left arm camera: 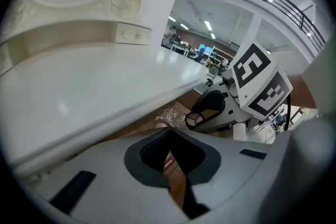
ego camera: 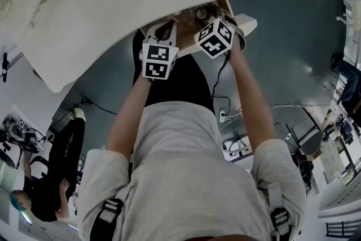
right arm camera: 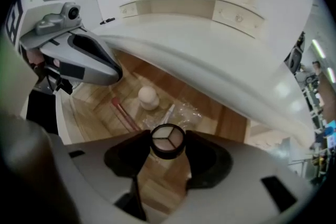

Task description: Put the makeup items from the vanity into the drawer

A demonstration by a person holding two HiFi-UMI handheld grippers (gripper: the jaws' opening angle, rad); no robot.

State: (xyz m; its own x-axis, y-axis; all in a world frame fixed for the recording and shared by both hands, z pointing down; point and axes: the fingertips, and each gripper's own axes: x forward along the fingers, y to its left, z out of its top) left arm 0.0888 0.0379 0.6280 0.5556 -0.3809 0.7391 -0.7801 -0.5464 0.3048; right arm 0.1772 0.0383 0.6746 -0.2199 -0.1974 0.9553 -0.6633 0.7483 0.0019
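We pinch the compact in our right gripper over the drawer — to drop it in (left gripper closed, empty).

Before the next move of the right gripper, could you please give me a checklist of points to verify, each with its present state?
1. Round compact gripped between the right gripper's pads: ok.
2. Drawer open under it: ok.
3. Bare wood below the compact: ok; the sponge, pink stick and plastic wrapper lie further in.
4. Left gripper empty, jaws together, off to the side: ok.
5. Clearance to the vanity top above: cannot tell.
6. Height above the drawer floor: cannot tell.
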